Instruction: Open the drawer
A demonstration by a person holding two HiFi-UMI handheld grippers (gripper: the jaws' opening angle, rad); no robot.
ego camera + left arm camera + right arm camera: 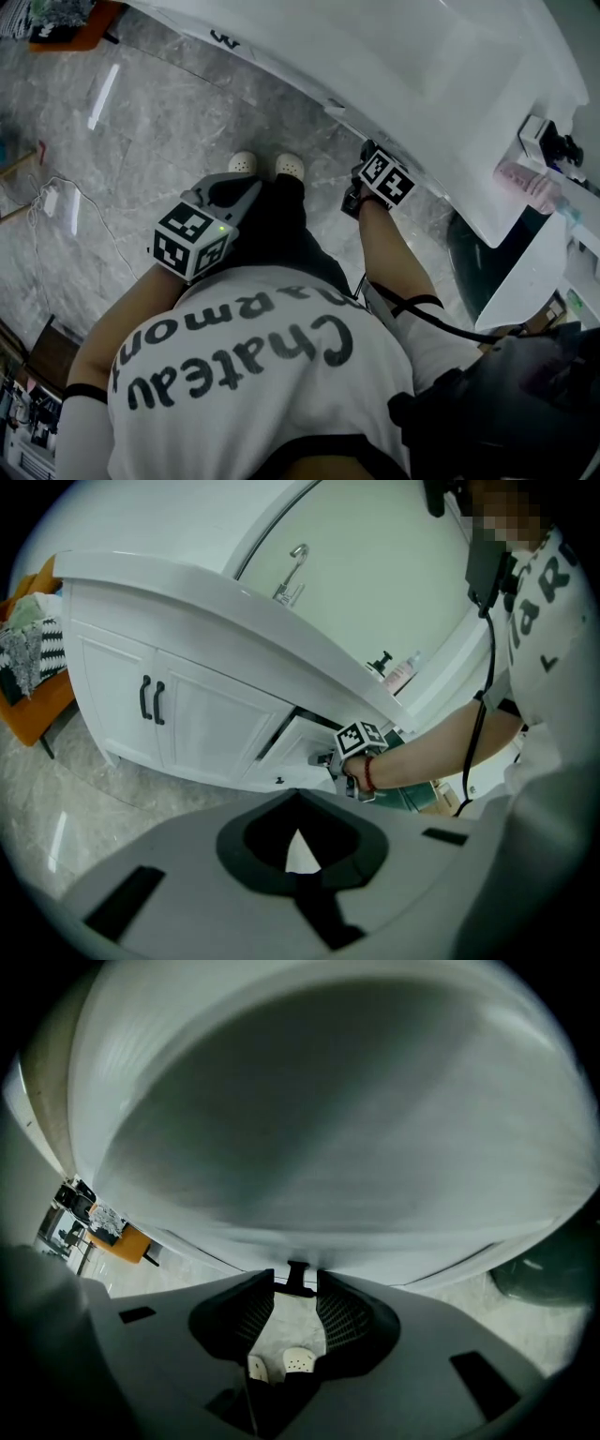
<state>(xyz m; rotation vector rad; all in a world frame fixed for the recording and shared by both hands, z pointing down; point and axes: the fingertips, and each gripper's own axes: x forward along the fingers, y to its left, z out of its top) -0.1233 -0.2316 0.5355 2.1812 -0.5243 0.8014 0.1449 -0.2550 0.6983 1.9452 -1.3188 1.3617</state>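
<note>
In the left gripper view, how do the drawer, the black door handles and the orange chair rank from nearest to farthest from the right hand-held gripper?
1. Drawer: at the right hand-held gripper, partly open.
2. Door handles: left, on the cabinet front.
3. Orange chair: far left, beyond the cabinet.

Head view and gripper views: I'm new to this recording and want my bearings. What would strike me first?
The white vanity cabinet fills the left gripper view, one drawer standing partly out under its countertop. The right gripper has its jaws on that drawer's small black handle, while the left gripper hangs shut over the marble floor.
</note>
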